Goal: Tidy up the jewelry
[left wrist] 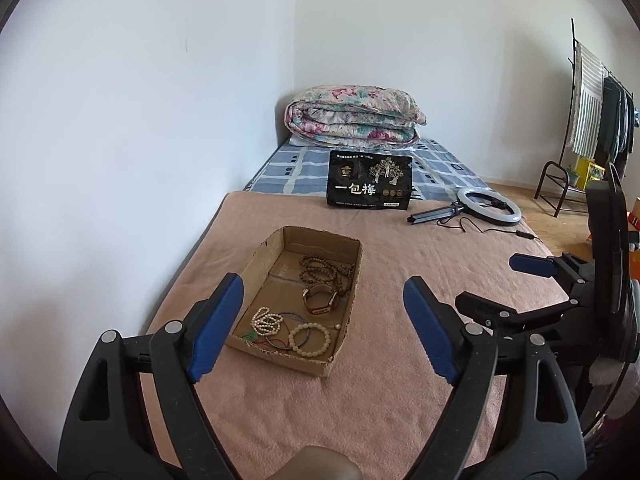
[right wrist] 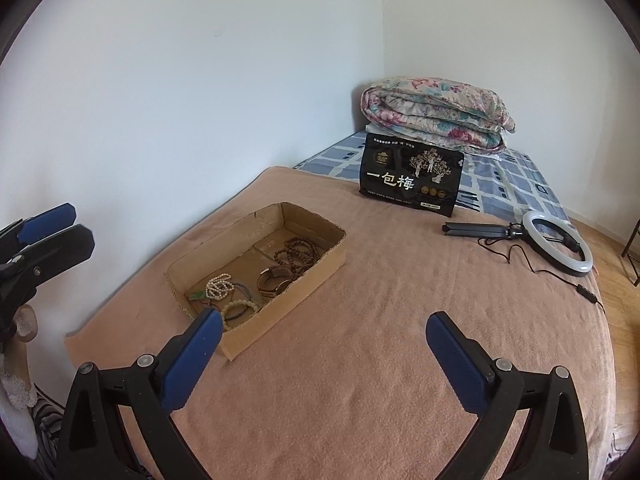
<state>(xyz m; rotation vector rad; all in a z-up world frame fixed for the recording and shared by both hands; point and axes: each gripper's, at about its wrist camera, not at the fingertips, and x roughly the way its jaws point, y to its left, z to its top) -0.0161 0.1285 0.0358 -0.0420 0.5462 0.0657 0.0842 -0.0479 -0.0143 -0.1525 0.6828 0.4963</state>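
Bare pink blanket [right wrist: 360, 360] lies open around the cardboard tray [right wrist: 288, 304]; black bag [right wrist: 412, 180] and ring light [right wrist: 560, 248] stand beyond.

The left hand-held gripper [left wrist: 324, 322] has two matte black plastic arms with triangular cut-outs, and round silver rivets sit at the joints. Each finger carries a long, blue, finely ribbed pad [left wrist: 218, 326], rounded at the tip. The right hand-held gripper [right wrist: 324, 354] is built the same: black arms, silver rivets, blue ribbed pads [right wrist: 456, 364]. In the left wrist view, at 3 o'clock, its black frame shows small screws. At 9 o'clock in the right wrist view, a white fuzzy sleeve cuff [right wrist: 16, 408] appears.
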